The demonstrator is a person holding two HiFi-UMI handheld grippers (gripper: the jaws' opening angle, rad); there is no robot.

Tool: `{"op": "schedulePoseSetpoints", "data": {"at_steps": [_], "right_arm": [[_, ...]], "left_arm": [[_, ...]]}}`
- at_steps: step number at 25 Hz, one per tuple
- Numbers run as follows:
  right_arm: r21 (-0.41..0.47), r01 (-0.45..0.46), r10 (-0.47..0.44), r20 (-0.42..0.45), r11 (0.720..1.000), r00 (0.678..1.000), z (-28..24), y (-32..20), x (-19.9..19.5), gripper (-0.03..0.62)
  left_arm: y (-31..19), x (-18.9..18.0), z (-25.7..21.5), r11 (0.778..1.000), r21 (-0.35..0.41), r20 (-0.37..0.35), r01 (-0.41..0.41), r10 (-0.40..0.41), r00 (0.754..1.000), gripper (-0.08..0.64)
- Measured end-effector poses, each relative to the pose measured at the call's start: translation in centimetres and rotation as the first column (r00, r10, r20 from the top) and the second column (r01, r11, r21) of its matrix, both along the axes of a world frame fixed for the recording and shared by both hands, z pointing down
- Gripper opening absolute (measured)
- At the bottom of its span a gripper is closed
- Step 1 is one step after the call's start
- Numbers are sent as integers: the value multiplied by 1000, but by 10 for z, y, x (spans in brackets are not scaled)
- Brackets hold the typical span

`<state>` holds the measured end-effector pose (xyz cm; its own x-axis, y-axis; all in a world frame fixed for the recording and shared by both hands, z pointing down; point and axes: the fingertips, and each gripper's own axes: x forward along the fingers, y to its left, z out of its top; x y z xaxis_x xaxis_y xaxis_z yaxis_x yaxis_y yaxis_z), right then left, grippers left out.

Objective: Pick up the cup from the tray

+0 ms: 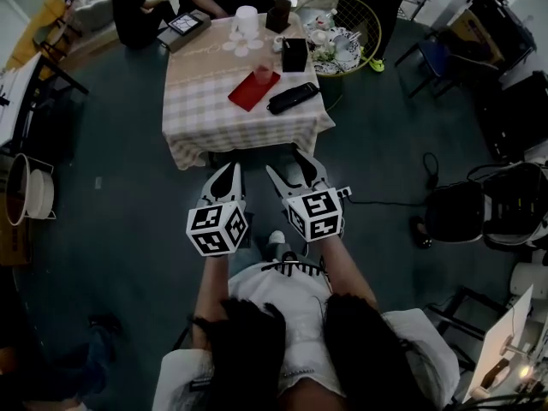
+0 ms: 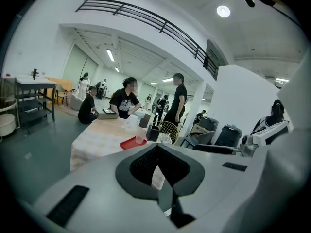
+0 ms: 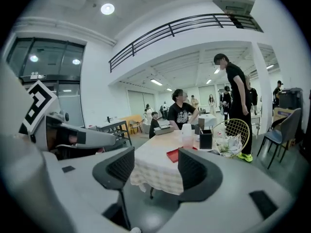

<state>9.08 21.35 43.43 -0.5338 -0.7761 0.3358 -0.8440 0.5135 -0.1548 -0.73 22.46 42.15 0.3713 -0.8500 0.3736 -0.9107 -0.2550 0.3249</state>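
Observation:
A translucent pink cup [image 1: 264, 72] stands upright on a red tray [image 1: 250, 92] on the checked-cloth table [image 1: 205, 110] ahead of me. Both grippers hover over the floor short of the table's near edge, well apart from the cup. My left gripper [image 1: 229, 172] has its jaws together with nothing in them. My right gripper [image 1: 289, 165] is open and empty. In the left gripper view the cup [image 2: 140, 136] and tray [image 2: 130, 142] show beyond the shut left gripper [image 2: 156, 148]. Past the open right gripper [image 3: 155, 166], the right gripper view shows the cup [image 3: 187, 141] and tray [image 3: 173, 154].
On the table are a black pouch [image 1: 293, 98], a black box [image 1: 294, 55], and white cups [image 1: 246, 22]. A gold wire basket [image 1: 338, 37] stands at the table's right corner. People sit and stand at the far side. Chairs and a cable [image 1: 428, 171] are at right.

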Motion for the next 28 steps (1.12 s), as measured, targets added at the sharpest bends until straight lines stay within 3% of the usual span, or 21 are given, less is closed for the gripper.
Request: {"op": "schedulePoseSetpoints", "data": {"at_steps": [12,19,28], "right_arm": [[65,38,-39,3,997,999,-10,-39,-15,341],[55,30,-29,-18,998,999,-4,-90,-22,353],[62,-27,25,24,998,999,-3,-169,-29,377]], "left_arm": [[-40,-10,2,1000,17,21,2,-3,1000,6],[-97,-29,10,1000,8,7,25,-25,1000,7],[-181,-54,18,1000,-18,43,15,-14,999,6]]}}
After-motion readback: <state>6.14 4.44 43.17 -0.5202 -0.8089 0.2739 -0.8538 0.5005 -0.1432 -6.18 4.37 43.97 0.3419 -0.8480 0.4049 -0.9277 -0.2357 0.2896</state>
